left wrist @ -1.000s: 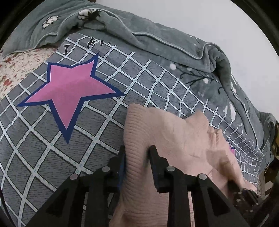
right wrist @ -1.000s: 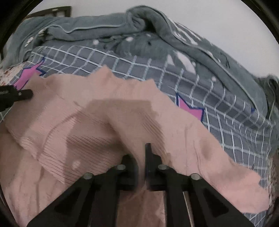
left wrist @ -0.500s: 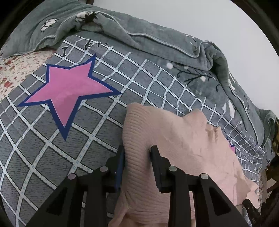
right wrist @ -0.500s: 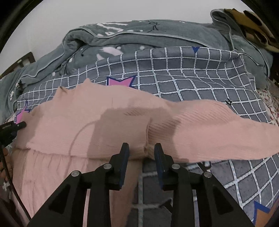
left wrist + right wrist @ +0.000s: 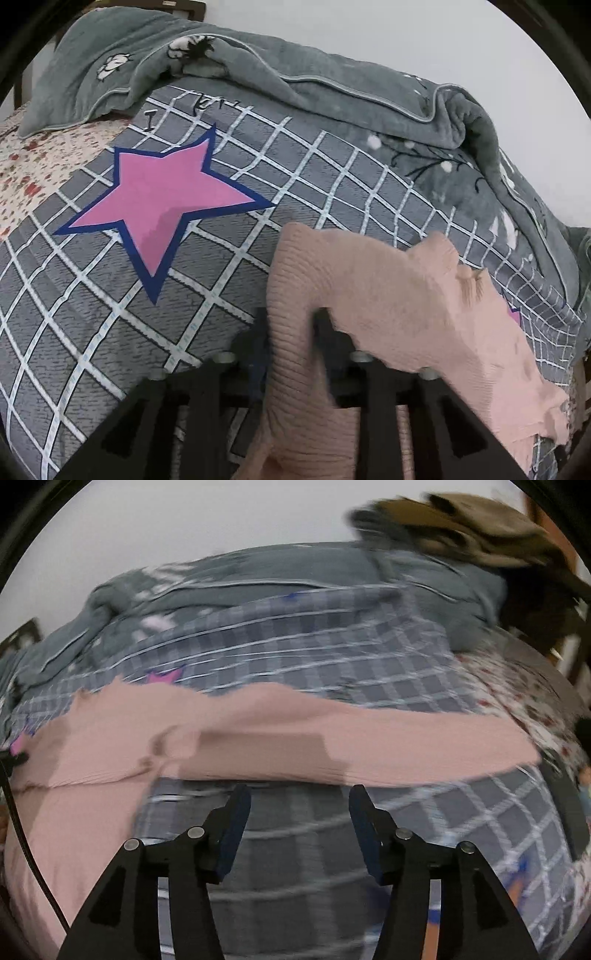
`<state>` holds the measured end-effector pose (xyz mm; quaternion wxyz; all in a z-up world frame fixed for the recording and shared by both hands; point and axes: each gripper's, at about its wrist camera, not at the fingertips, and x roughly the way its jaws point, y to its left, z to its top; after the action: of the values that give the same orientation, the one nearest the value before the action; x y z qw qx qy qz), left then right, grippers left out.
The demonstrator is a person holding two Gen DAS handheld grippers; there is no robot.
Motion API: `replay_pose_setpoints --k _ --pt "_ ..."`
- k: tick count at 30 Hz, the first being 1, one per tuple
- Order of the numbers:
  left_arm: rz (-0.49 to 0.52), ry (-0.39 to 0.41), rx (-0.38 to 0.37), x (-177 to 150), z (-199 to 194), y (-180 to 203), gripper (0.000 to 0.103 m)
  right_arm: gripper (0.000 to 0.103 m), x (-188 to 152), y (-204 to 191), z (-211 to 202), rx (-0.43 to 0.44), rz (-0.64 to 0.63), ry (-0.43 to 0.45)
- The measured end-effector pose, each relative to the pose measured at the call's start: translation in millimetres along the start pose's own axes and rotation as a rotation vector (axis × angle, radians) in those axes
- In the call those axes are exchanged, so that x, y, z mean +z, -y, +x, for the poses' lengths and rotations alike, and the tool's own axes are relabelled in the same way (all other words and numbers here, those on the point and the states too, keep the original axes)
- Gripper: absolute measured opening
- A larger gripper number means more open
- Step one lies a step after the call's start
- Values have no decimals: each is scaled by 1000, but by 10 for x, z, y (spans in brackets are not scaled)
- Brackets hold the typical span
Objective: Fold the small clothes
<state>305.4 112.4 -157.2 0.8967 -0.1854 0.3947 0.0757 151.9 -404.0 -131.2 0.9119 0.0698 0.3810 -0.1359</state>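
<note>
Right gripper (image 5: 300,825) now off pink knit garment (image 5: 258,734), swung clear of sleeve it pinched a second ago; jaws opening, wide, nothing between. Left gripper (image 5: 291,332) jaws opening too, knit fold between fingers, grip loosening. Garment lies spread across checked star bedsheet (image 5: 110,325), one sleeve stretched sideways. Folding seems early: sleeve laid out, body folds left. Count: one garment, two grippers, one grey blanket (image 5: 332,88).

Pink sweater (image 5: 388,295): ribbed knit cloth, matt. Checked bedsheet (image 5: 92,332): crinkled woven cloth. Grey blanket (image 5: 332,85): plush fleece.
</note>
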Motion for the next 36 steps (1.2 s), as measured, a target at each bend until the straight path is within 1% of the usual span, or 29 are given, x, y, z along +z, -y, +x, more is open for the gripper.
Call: replay_pose_setpoints --k 1,2,3,5,8,12,15,21,26,28,29,30,31,33,34,36 --pt "2 7 5 -9 -5 6 54 57 -11 166 -6 -13 34 -1" --pt "10 19 10 -22 -16 27 61 61 -20 296 -6 -23 63 -2" --pt "20 28 17 -32 -26 50 61 67 -29 440 6 -33 94 -5" --pt "78 60 42 -85 -62 167 62 70 -46 725 46 -53 158 -11" --pt "165 74 69 -171 -68 355 66 70 -47 1035 101 -41 220 -15" --pt "243 115 107 -253 -110 496 73 71 18 1230 167 -10 250 -10" --pt "239 114 105 -264 -114 496 73 71 63 1329 233 -1 267 -9" --pt "201 67 85 -241 -18 433 73 71 136 1486 374 35 314 -16" --pt "201 66 89 -241 -14 426 73 70 217 1596 463 62 361 -13" --pt "204 66 93 -241 -13 432 73 57 244 1605 468 24 360 -3" --pt "206 66 95 -241 -13 438 73 40 252 1601 467 6 356 0" --pt "210 67 97 -238 -14 444 73 15 261 1598 469 -8 347 2" --pt "212 68 98 -238 -16 445 73 9 275 1588 469 -8 336 3" --pt "213 73 96 -233 -31 446 73 7 315 1544 403 -24 298 38" --pt "210 76 93 -229 -43 438 73 7 350 1488 333 -54 265 64" --pt "200 81 84 -216 -65 422 73 7 424 1370 185 -87 222 101"
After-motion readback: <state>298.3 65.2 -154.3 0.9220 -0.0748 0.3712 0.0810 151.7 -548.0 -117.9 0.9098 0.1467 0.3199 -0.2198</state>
